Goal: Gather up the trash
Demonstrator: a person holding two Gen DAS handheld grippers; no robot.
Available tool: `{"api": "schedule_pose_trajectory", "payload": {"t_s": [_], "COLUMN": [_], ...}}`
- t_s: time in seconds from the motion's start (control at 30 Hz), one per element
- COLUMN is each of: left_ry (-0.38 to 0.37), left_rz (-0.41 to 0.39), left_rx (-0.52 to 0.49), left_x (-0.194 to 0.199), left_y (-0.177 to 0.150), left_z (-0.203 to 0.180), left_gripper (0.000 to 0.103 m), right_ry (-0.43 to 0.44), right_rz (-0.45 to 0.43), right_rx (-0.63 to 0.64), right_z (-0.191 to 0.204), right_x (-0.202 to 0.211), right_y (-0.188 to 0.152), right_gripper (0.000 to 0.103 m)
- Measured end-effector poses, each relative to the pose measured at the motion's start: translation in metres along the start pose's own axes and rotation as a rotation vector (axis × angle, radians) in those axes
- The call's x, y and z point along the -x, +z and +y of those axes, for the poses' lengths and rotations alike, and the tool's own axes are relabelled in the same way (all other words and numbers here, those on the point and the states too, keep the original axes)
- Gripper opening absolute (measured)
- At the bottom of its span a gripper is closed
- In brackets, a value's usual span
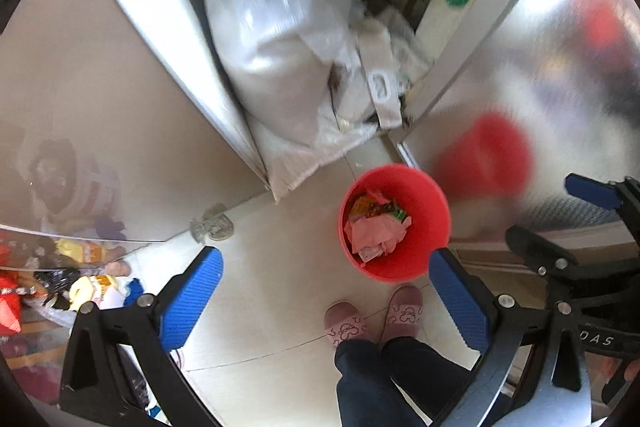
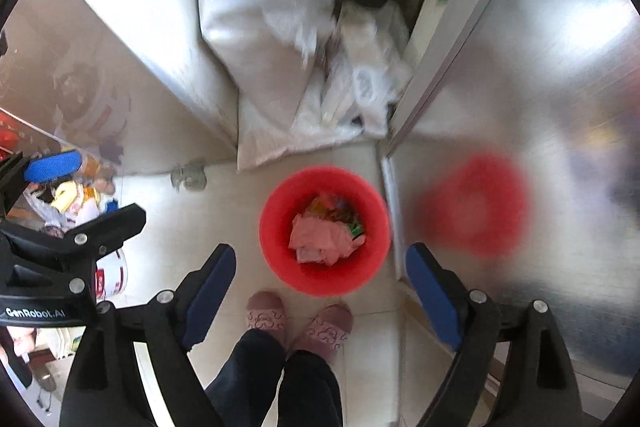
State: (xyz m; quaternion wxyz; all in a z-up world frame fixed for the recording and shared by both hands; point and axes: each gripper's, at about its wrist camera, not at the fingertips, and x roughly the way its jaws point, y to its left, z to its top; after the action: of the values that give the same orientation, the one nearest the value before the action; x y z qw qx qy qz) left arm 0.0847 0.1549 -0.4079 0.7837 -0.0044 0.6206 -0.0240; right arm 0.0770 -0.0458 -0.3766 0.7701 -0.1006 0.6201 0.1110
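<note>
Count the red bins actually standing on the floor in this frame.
1. The red bin stands on the tiles just ahead of the slippers, holding wrappers. The red blur to its right is its reflection in the metal door.

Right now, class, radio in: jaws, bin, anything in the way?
Left gripper and right gripper: jaws wide, empty. Red bin on floor below, trash inside. Slippers beside bin; nothing blocking.

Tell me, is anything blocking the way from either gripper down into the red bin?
Nothing visible does. The red bin stands open on the floor with trash inside, no lid on it. The right gripper and left gripper are both open and empty above it. The slippers stand beside the bin, not over it.
</note>
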Motion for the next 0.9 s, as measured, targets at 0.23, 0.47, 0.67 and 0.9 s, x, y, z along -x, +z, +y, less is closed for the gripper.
{"api": "schedule_pose_trajectory", "payload": {"t_s": [0.23,0.47,0.67,0.9], "left_ry": [0.009,-0.004,-0.006,-0.019], "left_rz": [-0.090,-0.192,-0.308,-0.444], "left_rx": [0.097,0.120,0.119,0.054], "left_x": [0.117,0.213,0.280,0.355], "left_y": [0.008,0.021,0.021,0.012], "left_z": [-0.005,-0.025,-0.035,-0.041], "left_gripper": [0.102,0.102,0.102,0.102], "right_ry": [-0.039,-0.066,-0.101,-0.149], "right_rz": [-0.092,-0.238,-0.330,-0.435], "right_rx": [0.013,0.049,-0.001,-0.071], "right_z": [-0.003,-0.012,-0.016,-0.019], "right_x": [0.113,0.212,0.277,0.337], "right_y": [0.019,0.030,0.025,0.000], "right_gripper": [0.088,0.091,0.092,0.092]}}
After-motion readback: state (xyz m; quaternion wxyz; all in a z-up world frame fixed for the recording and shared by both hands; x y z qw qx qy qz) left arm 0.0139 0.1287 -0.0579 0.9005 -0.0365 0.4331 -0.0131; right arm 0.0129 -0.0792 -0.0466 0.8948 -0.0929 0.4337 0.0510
